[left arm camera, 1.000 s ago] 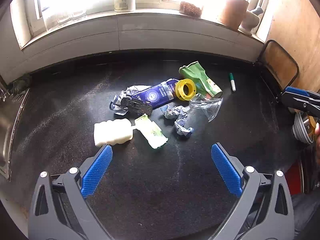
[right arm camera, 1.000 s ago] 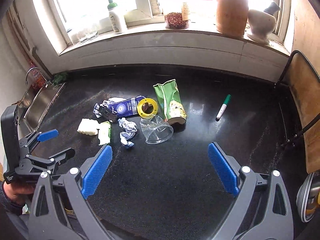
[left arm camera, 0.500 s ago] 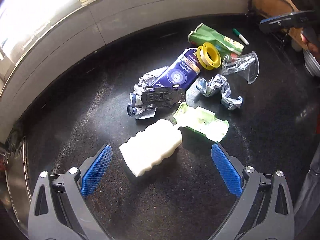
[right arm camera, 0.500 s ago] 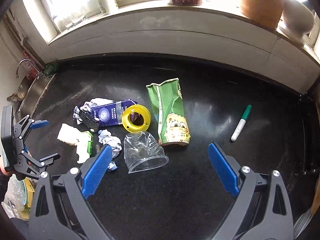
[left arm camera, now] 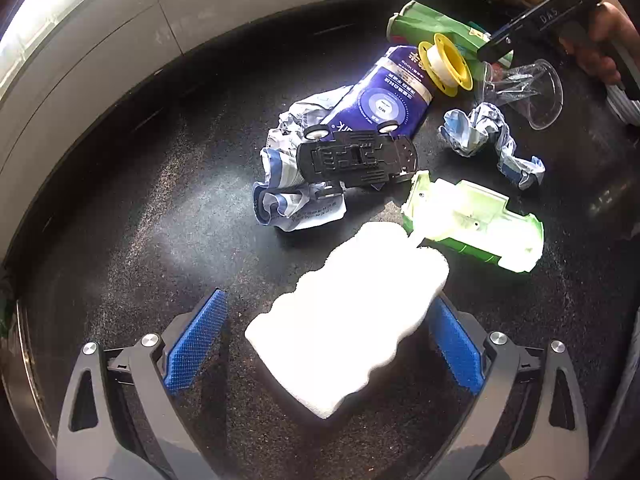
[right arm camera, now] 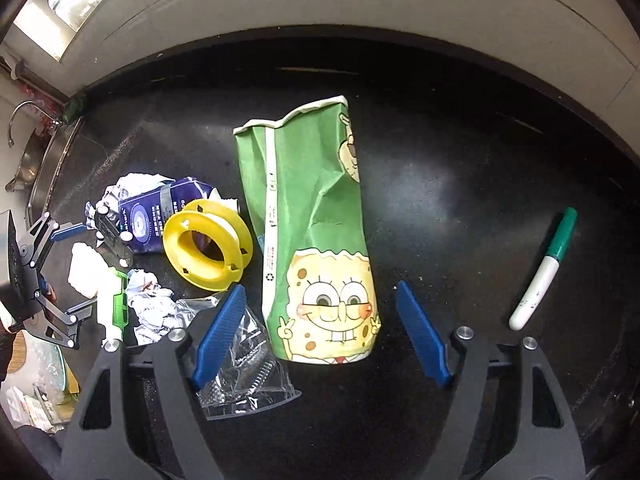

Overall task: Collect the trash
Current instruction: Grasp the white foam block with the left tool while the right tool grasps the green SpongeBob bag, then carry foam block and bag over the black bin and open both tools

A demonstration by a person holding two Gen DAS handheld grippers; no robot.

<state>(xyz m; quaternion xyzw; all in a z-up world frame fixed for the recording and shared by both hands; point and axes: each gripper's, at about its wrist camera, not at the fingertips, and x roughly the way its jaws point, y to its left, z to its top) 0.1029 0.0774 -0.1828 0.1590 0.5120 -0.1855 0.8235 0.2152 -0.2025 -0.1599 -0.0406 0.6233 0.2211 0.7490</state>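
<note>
Trash lies scattered on the dark counter (left arm camera: 132,216), and we take it from left to right. In the left wrist view, our left gripper (left arm camera: 326,344) hangs over the white foam block (left arm camera: 348,312), which sits between its blue pads; the jaws are wide and just closing, the right pad beside the block's edge, the left pad clear of it. At twelve o'clock from the block lies the black toy car chassis (left arm camera: 356,158) on crumpled paper (left arm camera: 288,196), with the blue packet (left arm camera: 384,96) beyond. At two o'clock rests the green car shell (left arm camera: 476,224), then a second paper wad (left arm camera: 488,140).

In the right wrist view, the yellow spool (right arm camera: 208,248) sits at ten o'clock from our right gripper (right arm camera: 320,336). Its jaws are closing, part-way open, with the bottom of the green cartoon paper bag (right arm camera: 316,240) between them, neither pad touching it. The crushed clear plastic cup (right arm camera: 244,376) lies under the left finger. A green-capped marker (right arm camera: 544,272) lies at three o'clock, well apart.
</note>
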